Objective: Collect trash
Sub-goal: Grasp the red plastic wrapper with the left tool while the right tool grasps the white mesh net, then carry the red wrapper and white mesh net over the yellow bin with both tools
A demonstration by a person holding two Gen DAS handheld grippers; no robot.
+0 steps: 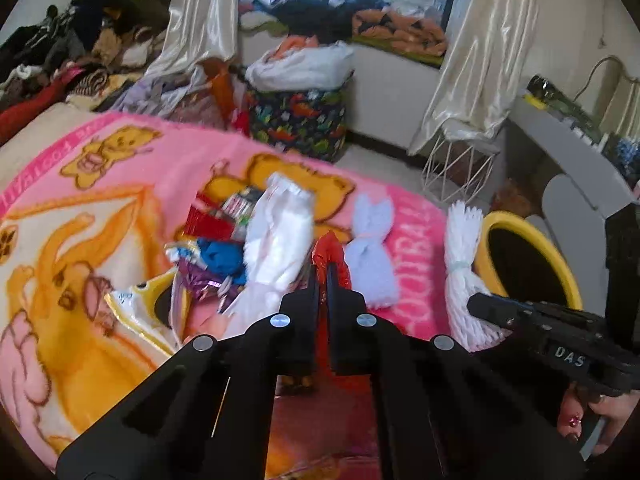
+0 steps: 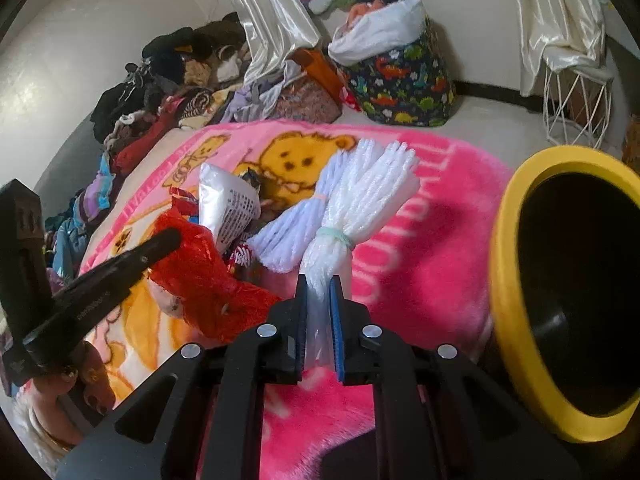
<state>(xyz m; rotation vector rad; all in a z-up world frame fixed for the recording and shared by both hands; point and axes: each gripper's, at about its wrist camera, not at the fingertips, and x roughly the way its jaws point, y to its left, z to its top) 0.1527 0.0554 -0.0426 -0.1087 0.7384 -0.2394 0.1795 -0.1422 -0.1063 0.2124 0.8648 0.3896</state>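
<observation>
- My left gripper [image 1: 323,270] is clamped shut on a crumpled piece of red plastic netting [image 1: 330,250]; the netting sticks out past the fingertips and runs back between the jaws.
- My right gripper [image 2: 319,286] is closed tight on the tied end of a white foam net bundle [image 2: 360,196]; the blue pads [image 2: 335,320] press on it from both sides.
- A pale band [image 2: 336,237] cinches the bundle just ahead of the pads; the far end fans out over the pink blanket [image 2: 432,248].
- The bundle lies near the blanket's right edge, close to the yellow bin [image 2: 508,272], not touching it as far as I can tell.
- The bin has a black inside and stands just off the blanket's right edge.
- A second, smaller foam bundle [image 1: 370,236] lies between the netting and the held bundle.
- Remaining trash sits mid-blanket: a white plastic bag [image 1: 280,236], a silver printed pouch [image 2: 228,208], a heap of coloured wrappers [image 1: 216,240].
- Beyond the blanket's far edge: a dinosaur-print basket [image 1: 298,120] stuffed with white cloth, a clothes pile [image 1: 80,48] along the wall, curtains [image 1: 480,52], a white wire stand [image 1: 460,168].
- My hand [image 1: 600,416] shows under the right gripper.
</observation>
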